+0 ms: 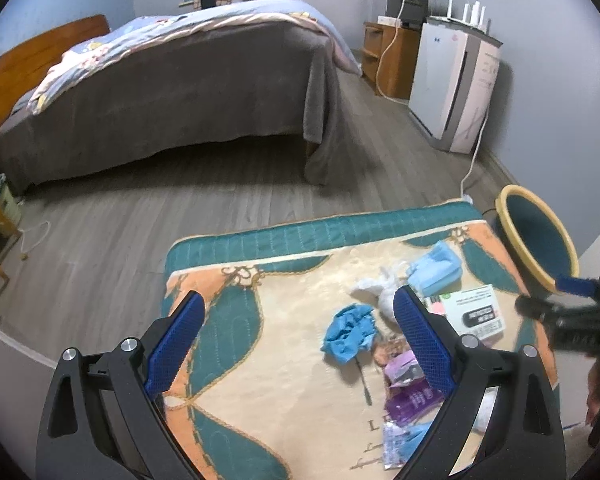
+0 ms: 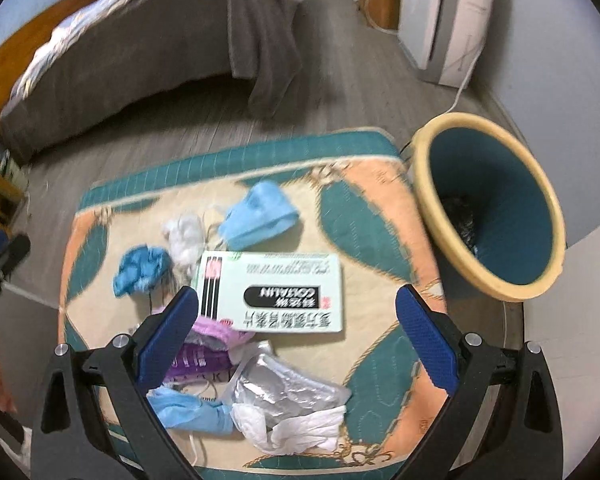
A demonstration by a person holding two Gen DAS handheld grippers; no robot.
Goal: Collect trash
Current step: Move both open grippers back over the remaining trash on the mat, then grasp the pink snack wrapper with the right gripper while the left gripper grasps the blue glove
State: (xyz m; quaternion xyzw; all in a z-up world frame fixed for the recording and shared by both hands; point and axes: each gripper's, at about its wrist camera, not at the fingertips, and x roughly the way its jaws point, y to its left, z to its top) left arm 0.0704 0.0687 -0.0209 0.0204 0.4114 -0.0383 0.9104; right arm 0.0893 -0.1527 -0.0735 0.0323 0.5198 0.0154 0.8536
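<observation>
Trash lies on a patterned mat: a white medicine box, a blue face mask, crumpled white tissue, a crumpled blue scrap, purple wrappers, a silver foil packet, white tissue and another blue mask. My right gripper is open and empty above the box. My left gripper is open and empty above the mat, near the blue scrap. The box and mask show there too.
A teal bin with a yellow rim stands at the mat's right edge, also seen in the left wrist view. A bed lies beyond on the wooden floor. A white appliance and cable stand by the right wall.
</observation>
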